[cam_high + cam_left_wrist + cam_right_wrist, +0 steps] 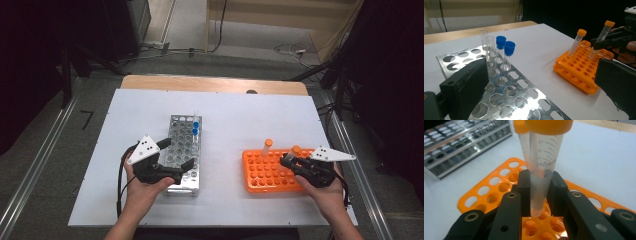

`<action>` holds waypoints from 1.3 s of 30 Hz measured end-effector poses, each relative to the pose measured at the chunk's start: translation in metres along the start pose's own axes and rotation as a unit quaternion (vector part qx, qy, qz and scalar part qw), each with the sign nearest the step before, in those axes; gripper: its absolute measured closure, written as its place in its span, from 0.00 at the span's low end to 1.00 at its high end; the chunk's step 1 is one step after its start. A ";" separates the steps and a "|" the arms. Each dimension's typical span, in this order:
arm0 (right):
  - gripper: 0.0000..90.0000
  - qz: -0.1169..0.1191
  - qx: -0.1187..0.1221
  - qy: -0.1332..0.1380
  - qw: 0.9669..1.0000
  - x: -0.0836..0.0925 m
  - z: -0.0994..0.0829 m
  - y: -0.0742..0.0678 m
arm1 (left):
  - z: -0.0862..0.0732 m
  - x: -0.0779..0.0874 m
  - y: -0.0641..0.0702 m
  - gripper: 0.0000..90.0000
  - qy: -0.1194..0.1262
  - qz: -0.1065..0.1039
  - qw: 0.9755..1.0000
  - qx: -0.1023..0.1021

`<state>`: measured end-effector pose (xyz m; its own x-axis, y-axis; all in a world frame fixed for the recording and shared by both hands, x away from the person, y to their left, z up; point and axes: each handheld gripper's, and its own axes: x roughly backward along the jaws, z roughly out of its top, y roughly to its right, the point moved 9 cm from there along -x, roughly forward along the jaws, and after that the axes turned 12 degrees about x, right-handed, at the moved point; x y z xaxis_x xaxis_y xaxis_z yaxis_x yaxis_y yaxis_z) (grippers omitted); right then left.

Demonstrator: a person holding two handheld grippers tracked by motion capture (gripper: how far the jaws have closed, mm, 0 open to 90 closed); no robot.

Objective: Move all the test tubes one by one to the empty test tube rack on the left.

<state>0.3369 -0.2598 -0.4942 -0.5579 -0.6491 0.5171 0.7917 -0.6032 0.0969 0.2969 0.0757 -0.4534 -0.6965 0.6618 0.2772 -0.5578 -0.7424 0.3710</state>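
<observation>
Right gripper (540, 192): black jaws clamped on lower shaft of clear graduated plastic tube with orange cap (544, 157), tilted above orange perforated plastic rack (486, 192). Left gripper (175, 159): jaws apart, over silver metal rack (177, 131).

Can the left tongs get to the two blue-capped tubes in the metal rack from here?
Probably yes: the left tongs are open over the metal rack, and nothing stands between them and the blue-capped tubes.

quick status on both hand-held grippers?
Left hand-held gripper: open, holding nothing, over the metal rack.
Right hand-held gripper: shut on an orange-capped tube at the orange rack.
</observation>
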 end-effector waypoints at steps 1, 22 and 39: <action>0.81 0.003 0.001 0.002 1.000 0.000 0.002 -0.002 | 0.000 -0.001 0.001 0.00 0.001 -0.001 1.000 -0.001; 0.81 0.078 0.042 0.023 0.996 -0.018 0.031 -0.065 | -0.009 -0.022 0.046 0.00 -0.026 -0.051 0.998 -0.025; 0.81 0.129 0.076 0.017 0.989 -0.036 0.040 -0.110 | -0.022 -0.040 0.085 0.05 -0.050 -0.105 0.992 -0.047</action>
<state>0.2798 -0.1518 -0.4891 -0.3379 -0.7890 0.5131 0.9358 -0.3399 0.0935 0.2681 -0.0162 -0.4524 -0.5143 0.8067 0.2912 -0.7294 -0.5900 0.3462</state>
